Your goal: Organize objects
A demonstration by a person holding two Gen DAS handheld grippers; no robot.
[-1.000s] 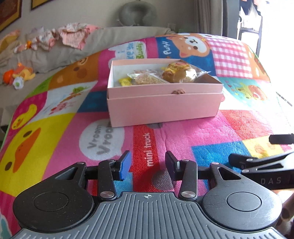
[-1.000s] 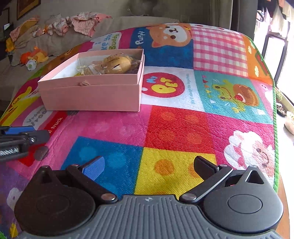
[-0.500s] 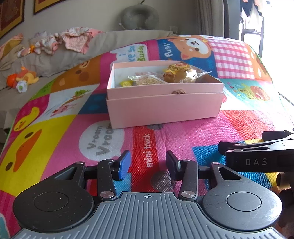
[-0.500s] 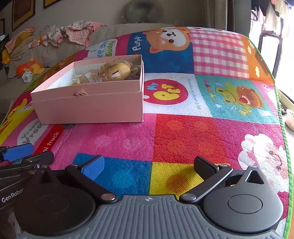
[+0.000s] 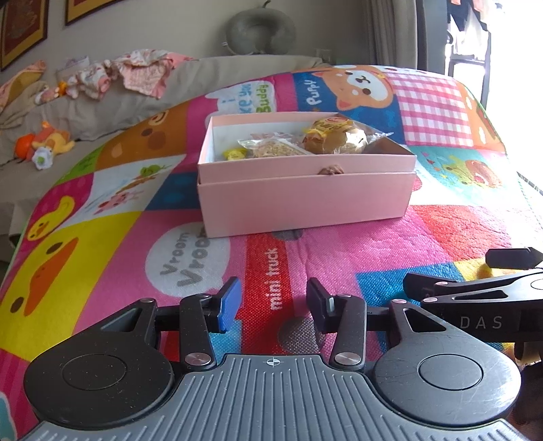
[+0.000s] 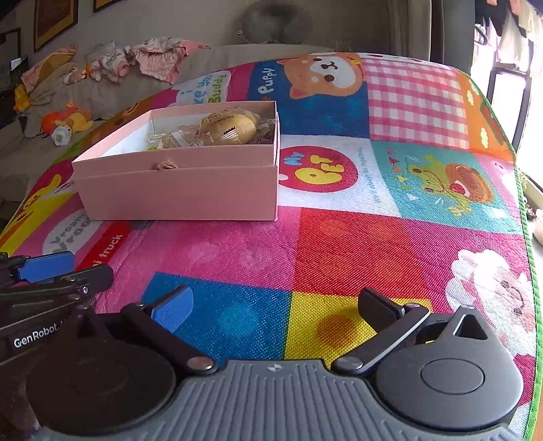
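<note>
While both grippers hang low over it, the cartoon play mat (image 5: pixel 112 217) fills almost everything, a bright patchwork of ducks, a puppy and a frog spread across the surface. Behind it runs a grey sofa (image 5: pixel 142 98) with crumpled pink clothes (image 5: pixel 135 73) and an orange plush toy (image 5: pixel 47 142). Only the left wrist view gives the grey neck pillow (image 5: pixel 259 32) sharply; in the right wrist view it is a blur.

Next down in size, the pink box (image 5: pixel 305 200) sits open on the mat, well ahead of both grippers and a little left of centre from the right wrist view (image 6: pixel 180 193). Inside lie a round wrapped bun (image 5: pixel 334 140), a flat clear packet of grain-coloured snack (image 5: pixel 275 147) beside it, and a small yellow sweet (image 5: pixel 234 154). The right wrist view shows the bun's printed wrapper from the side but nearly hides the yellow sweet behind the wall. A small brown knot (image 5: pixel 331 170) sticks out of the box's front seam.

Now the tools: the left gripper (image 5: pixel 273 302) has its fingers apart with only mat between them. The right gripper (image 6: pixel 275 305) stands wider still, also empty. Each view catches the other gripper at its edge; the "DAS" lettering shows only from the left wrist view, "GenRobot" only from the right.
</note>
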